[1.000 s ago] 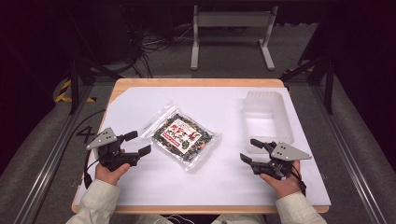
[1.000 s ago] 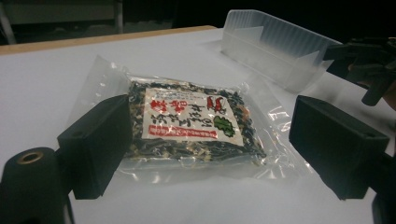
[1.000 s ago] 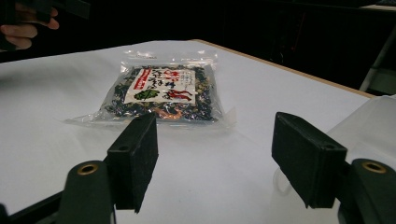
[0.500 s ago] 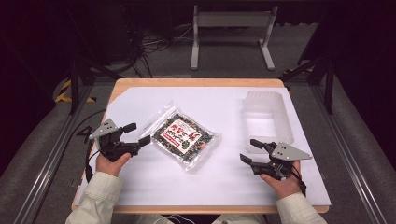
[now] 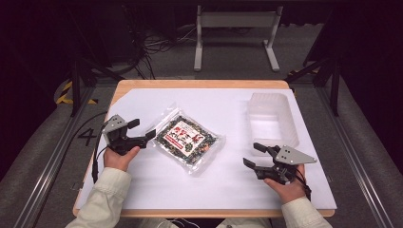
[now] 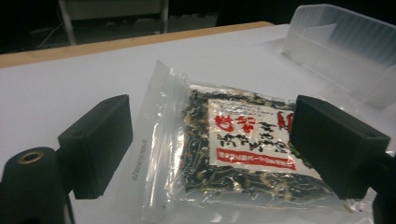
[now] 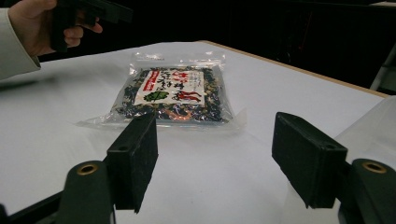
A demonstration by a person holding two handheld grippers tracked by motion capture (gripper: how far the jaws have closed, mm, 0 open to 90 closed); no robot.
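Note:
A clear bag of dark dried food with a red and white label [image 5: 187, 140] lies flat on the white table sheet [image 5: 157, 190], left of centre. My left gripper [image 5: 141, 129] stands open at the bag's left edge, one fingertip close to the plastic corner. In the left gripper view the bag [image 6: 243, 140] lies low between and just beyond the two spread jaws of the left gripper [image 6: 212, 116]. My right gripper [image 5: 254, 154] is open near the front right, well apart from the bag. In its view the right gripper [image 7: 217, 140] points at the bag [image 7: 173, 93] across bare sheet.
A translucent plastic tub [image 5: 271, 118] stands at the back right, also in the left gripper view [image 6: 336, 42]. The wooden table edge [image 5: 199, 84] rims the sheet. A metal frame [image 5: 235, 28] stands on the floor beyond. A hand with the left gripper [image 7: 88, 11] shows far off.
My left gripper has moved forward and to the right, up to the bag's left edge. The right gripper and the bag have stayed where they were.

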